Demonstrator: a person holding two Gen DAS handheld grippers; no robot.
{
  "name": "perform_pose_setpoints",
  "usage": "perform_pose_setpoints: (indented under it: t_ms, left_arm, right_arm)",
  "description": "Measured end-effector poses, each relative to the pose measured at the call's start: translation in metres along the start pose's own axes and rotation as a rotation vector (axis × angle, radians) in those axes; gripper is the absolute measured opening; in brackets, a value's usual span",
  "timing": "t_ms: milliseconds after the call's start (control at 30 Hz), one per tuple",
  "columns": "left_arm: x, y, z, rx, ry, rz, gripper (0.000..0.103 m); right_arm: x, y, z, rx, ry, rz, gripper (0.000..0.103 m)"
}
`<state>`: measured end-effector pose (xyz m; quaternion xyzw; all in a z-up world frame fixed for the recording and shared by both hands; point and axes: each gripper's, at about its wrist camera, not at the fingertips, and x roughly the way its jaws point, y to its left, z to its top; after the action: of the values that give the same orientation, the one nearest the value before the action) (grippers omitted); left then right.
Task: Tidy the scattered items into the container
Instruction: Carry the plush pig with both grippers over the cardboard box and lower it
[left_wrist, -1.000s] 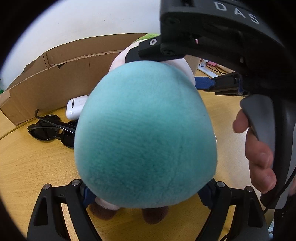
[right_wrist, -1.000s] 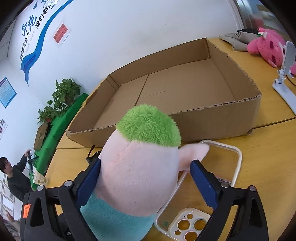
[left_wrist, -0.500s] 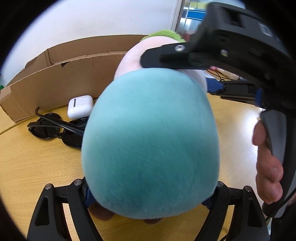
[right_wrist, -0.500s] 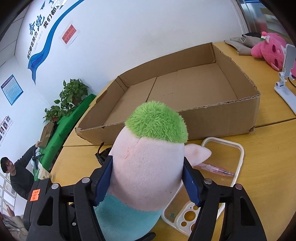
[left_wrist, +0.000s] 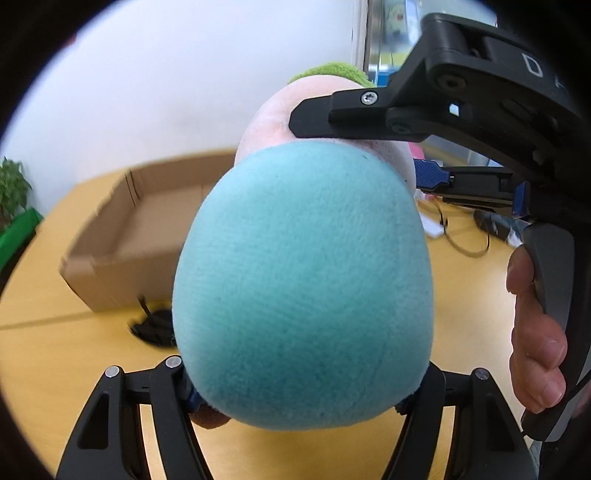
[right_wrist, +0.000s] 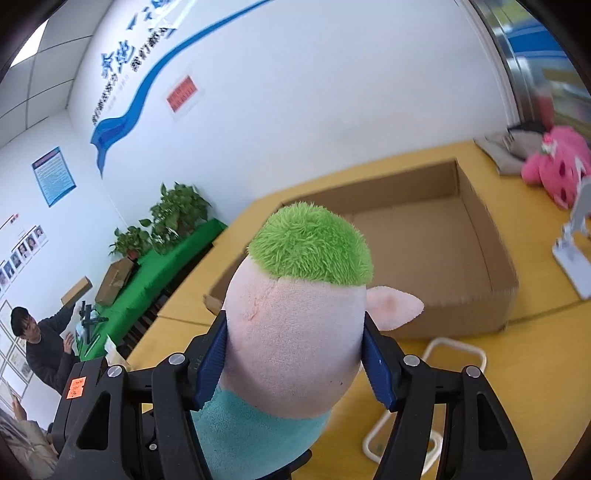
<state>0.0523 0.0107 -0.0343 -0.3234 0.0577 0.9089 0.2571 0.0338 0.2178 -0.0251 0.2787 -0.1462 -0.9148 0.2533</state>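
A plush toy with a teal body (left_wrist: 303, 288), pink head (right_wrist: 295, 332) and green hair (right_wrist: 310, 243) is held above the wooden table by both grippers. My left gripper (left_wrist: 295, 398) is shut on its teal lower body. My right gripper (right_wrist: 295, 354) is shut on the pink head; it shows from the side in the left wrist view (left_wrist: 424, 122). The open cardboard box (right_wrist: 436, 236) lies beyond the toy, and also shows in the left wrist view (left_wrist: 140, 229). Black sunglasses (left_wrist: 153, 328) lie in front of the box, partly hidden by the toy.
A white phone case (right_wrist: 424, 402) lies on the table under the toy. A pink plush (right_wrist: 554, 170) and a white stand (right_wrist: 572, 243) sit at the right. Cables (left_wrist: 461, 236) lie on the far table. A person (right_wrist: 40, 350) is at the far left.
Both grippers have lifted the toy higher off the table, and the box now looks lower and farther. The white earbud case has gone out of the left wrist view.
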Motion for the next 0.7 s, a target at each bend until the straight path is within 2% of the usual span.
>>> perform_pose_setpoints:
  t_ms: [267, 567, 700]
  left_arm:
    - [-0.038, 0.019, 0.053, -0.004, -0.105, 0.059, 0.071]
    - [-0.024, 0.034, 0.071, -0.058, -0.064, 0.079, 0.069]
    - [-0.007, 0.047, 0.077, -0.074, -0.033, 0.102, 0.066]
  right_arm:
    - [-0.015, 0.045, 0.059, -0.099, -0.08, 0.048, 0.071]
    - [0.023, 0.045, 0.078, -0.074, -0.008, 0.068, 0.071]
    - [0.019, 0.063, 0.081, -0.145, -0.025, 0.044, 0.069]
